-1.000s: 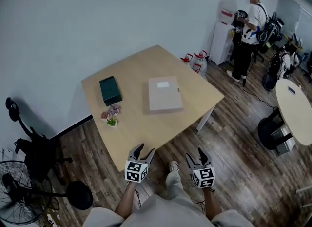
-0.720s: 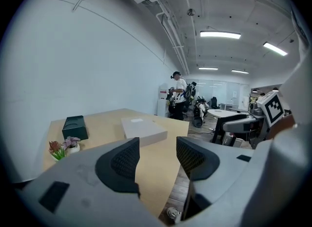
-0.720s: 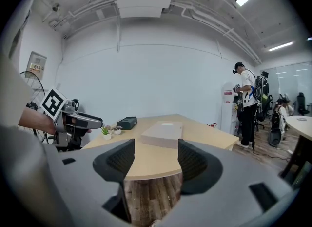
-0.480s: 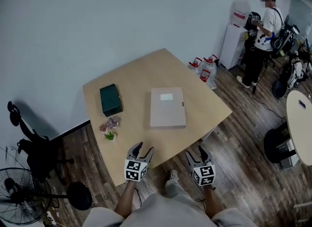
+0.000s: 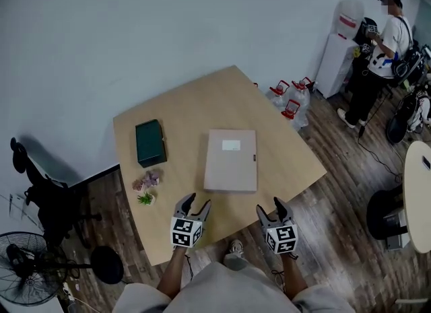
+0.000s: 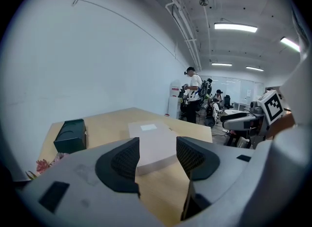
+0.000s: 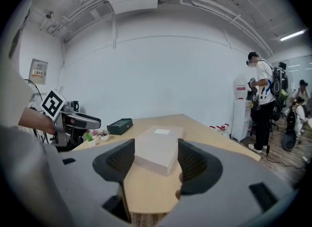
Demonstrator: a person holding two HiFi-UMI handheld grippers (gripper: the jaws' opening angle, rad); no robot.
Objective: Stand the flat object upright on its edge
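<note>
Head view shows the flat object, a beige file box (image 5: 230, 160), lying on its broad face near the middle of the wooden table (image 5: 202, 99), with its long side running away from the person. A dark green case (image 5: 150, 143) lies well apart to its left, and a small potted plant (image 5: 145, 198) stands near the table's front-left edge.

The left gripper (image 5: 195, 201) and the right gripper (image 5: 269, 205) hang at the near edge of the table, short of the box and not touching it. Each gripper view shows its jaws standing apart with nothing between the pads; the box appears beyond the gap, resting on the table.

Step in hand, as judged: the approach. No contact is made and the box is not yet raised.

Next move, as judged:
1. Bring both grippers forward to the box.
2. Lift one long side, by pinching it or getting a jaw under it.
3. Steady the opposite side so the box pivots rather than slides.
4. Release only when it balances on its narrow edge.
</note>
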